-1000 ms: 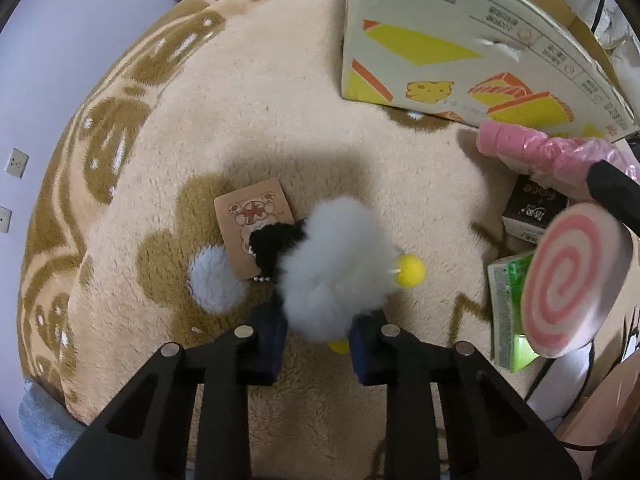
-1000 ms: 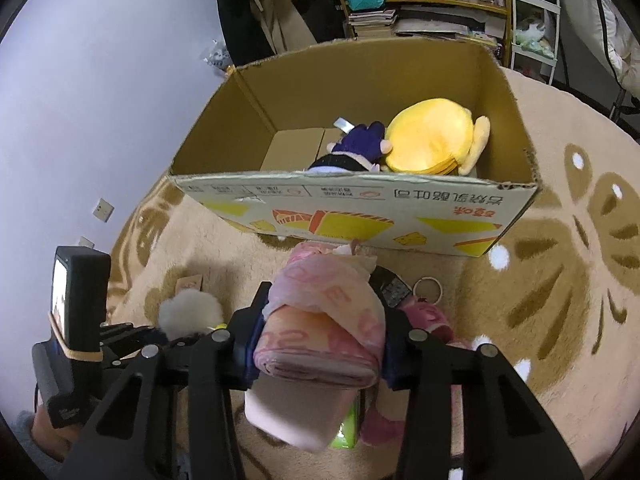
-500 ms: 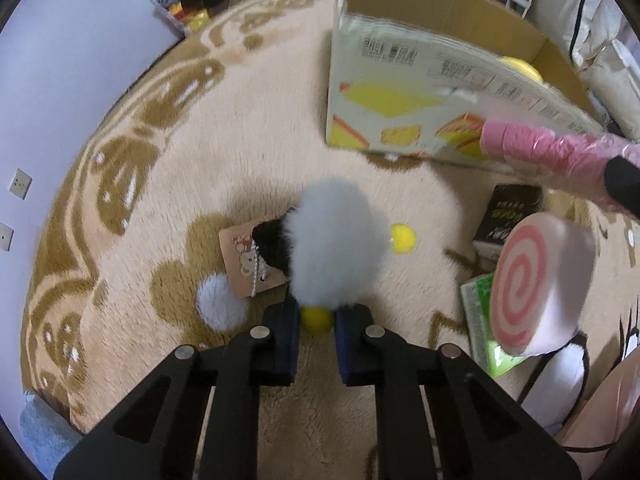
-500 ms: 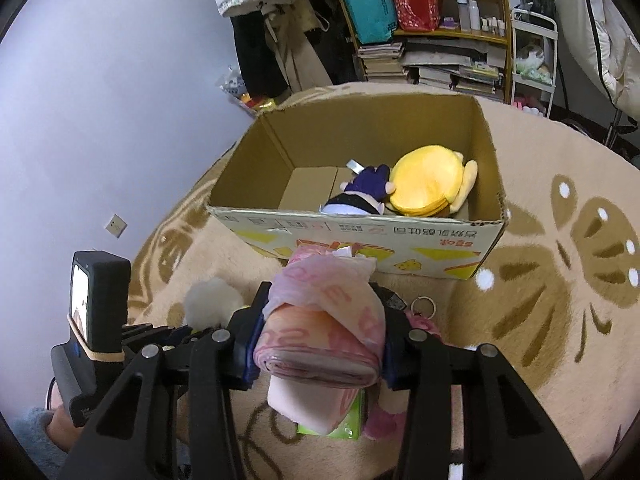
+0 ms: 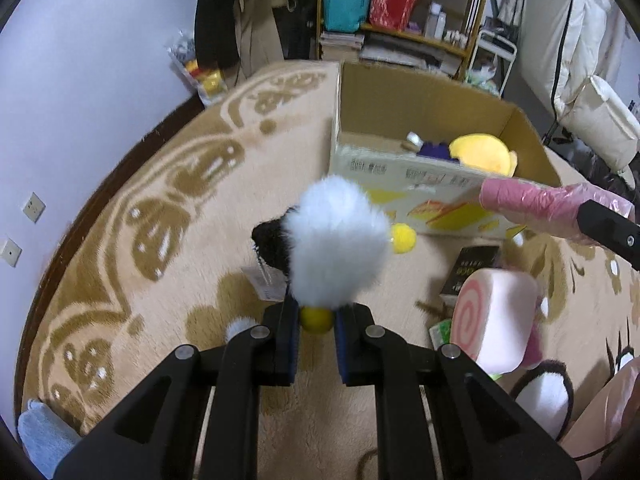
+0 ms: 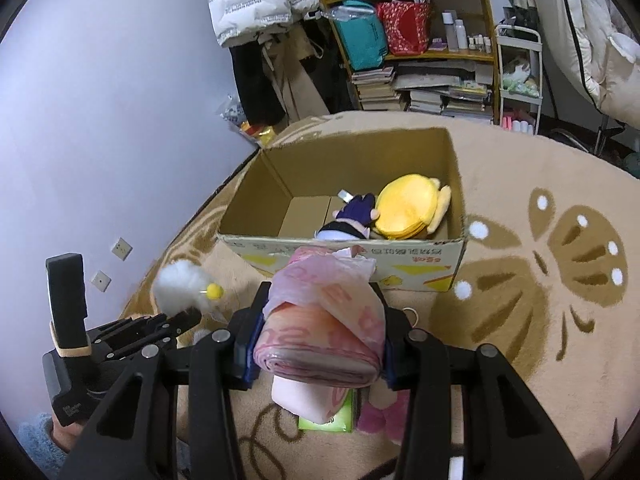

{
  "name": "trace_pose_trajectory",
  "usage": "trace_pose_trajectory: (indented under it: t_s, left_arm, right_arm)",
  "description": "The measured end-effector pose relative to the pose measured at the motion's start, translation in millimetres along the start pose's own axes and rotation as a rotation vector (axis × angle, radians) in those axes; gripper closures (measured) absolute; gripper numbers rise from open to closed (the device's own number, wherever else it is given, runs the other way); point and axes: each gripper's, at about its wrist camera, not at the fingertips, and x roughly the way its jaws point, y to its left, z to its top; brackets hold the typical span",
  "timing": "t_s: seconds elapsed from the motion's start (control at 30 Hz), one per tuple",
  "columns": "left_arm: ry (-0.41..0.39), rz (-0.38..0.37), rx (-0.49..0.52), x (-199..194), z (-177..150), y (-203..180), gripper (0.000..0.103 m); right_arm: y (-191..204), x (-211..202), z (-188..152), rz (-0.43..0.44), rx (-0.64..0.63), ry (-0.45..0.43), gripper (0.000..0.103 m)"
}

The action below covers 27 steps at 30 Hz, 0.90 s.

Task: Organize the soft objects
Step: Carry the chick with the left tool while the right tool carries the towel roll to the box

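Observation:
My left gripper [image 5: 316,322] is shut on a fluffy white plush toy [image 5: 338,246] with black head and yellow feet, held in the air above the rug; it also shows in the right wrist view [image 6: 180,290]. My right gripper [image 6: 320,338] is shut on a pink plastic-wrapped roll [image 6: 324,320], also seen in the left wrist view [image 5: 536,208]. An open cardboard box [image 6: 458,254] ahead holds a yellow plush [image 6: 408,212] and a purple plush [image 6: 354,214]. The box shows in the left wrist view too [image 5: 360,160].
On the beige patterned rug [image 5: 160,240] lie a pink swirl cushion [image 5: 496,320], a black small box [image 5: 472,272], a green pack [image 6: 332,424], a paper tag [image 5: 264,280] and a white pompom [image 5: 240,326]. Shelves [image 6: 424,52] and hanging clothes stand behind the box.
Both grippers rose with their loads. The white plush left the rug and now hangs in the air. The box interior has come into the left view.

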Motion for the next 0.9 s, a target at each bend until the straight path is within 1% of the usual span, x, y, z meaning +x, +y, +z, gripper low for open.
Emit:
trace_pose_trajectory:
  t_s: [0.2,0.33,0.5,0.53,0.73,0.8,0.9]
  left_arm:
    - [-0.087,0.007,0.015,-19.8,10.5,-3.1,0.09]
    - [-0.148,0.017,0.038,-33.5,18.8,-3.4,0.09]
    - [-0.233,0.03,0.07,-57.6,31.7,-6.5,0.09]
    - [-0.254,0.035,0.077,-63.3,36.4,-7.8,0.09]
    - [-0.323,0.062,0.106,-78.0,61.8,-15.4,0.09]
    - [-0.336,0.038,0.106,-82.9,72.2,-17.8,0.09]
    - [-0.366,0.054,0.141,-87.5,88.2,-24.0,0.089]
  right_arm:
    - [2.5,-23.9,10.2,0.003,-0.015,-0.072,0.056]
    - [3.1,-31.3,17.9,-0.018,-0.028,-0.094,0.056]
    - [1.3,-37.3,26.7,-0.01,-0.033,-0.12,0.056]
    - [1.5,-38.8,29.9,-0.01,-0.038,-0.127,0.056]
    - [4.4,-38.8,47.5,-0.008,-0.071,-0.159,0.056]
    - [4.6,-37.5,53.4,-0.005,-0.076,-0.165,0.056]
    - [4.3,-33.5,63.5,-0.007,-0.083,-0.169,0.056]
